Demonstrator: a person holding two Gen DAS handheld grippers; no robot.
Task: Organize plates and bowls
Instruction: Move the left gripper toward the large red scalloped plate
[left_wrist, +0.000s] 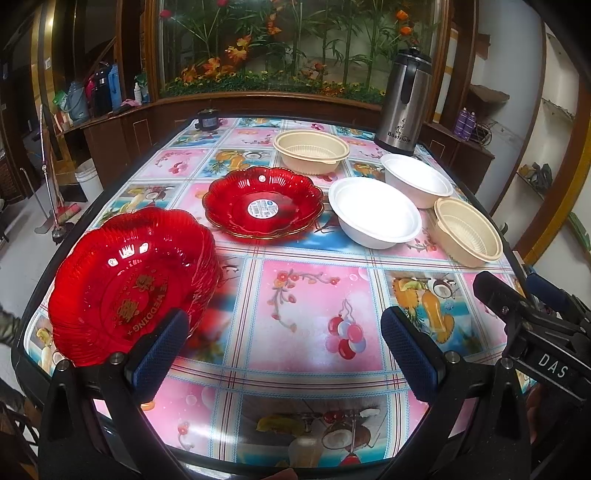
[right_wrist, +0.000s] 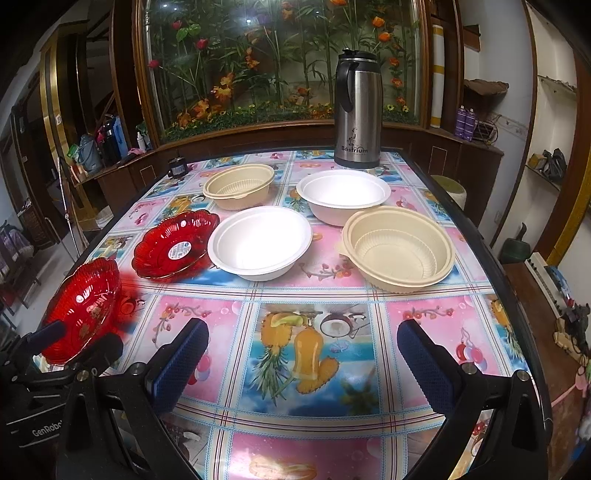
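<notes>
Two red scalloped plates sit on the left of the table. One with a sticker (left_wrist: 264, 201) (right_wrist: 175, 243) lies flat. The other, with gold lettering (left_wrist: 129, 284) (right_wrist: 83, 310), looks tilted and lies just outside the left finger of my left gripper (left_wrist: 286, 354) (right_wrist: 55, 343), which is open and holds nothing. Two white bowls (left_wrist: 373, 214) (left_wrist: 417, 177) (right_wrist: 260, 242) (right_wrist: 343, 194) and two beige bowls (left_wrist: 312, 151) (left_wrist: 469, 232) (right_wrist: 240, 184) (right_wrist: 397, 247) stand apart further back. My right gripper (right_wrist: 303, 362) (left_wrist: 517, 306) is open over the near table, empty.
The table (left_wrist: 303, 302) (right_wrist: 303, 288) has a glossy patterned cloth. A steel thermos (left_wrist: 406, 99) (right_wrist: 356, 110) stands at its far right, a small dark jar (left_wrist: 207, 119) (right_wrist: 177, 167) at its far left edge. Wooden cabinets and a flower display rise behind.
</notes>
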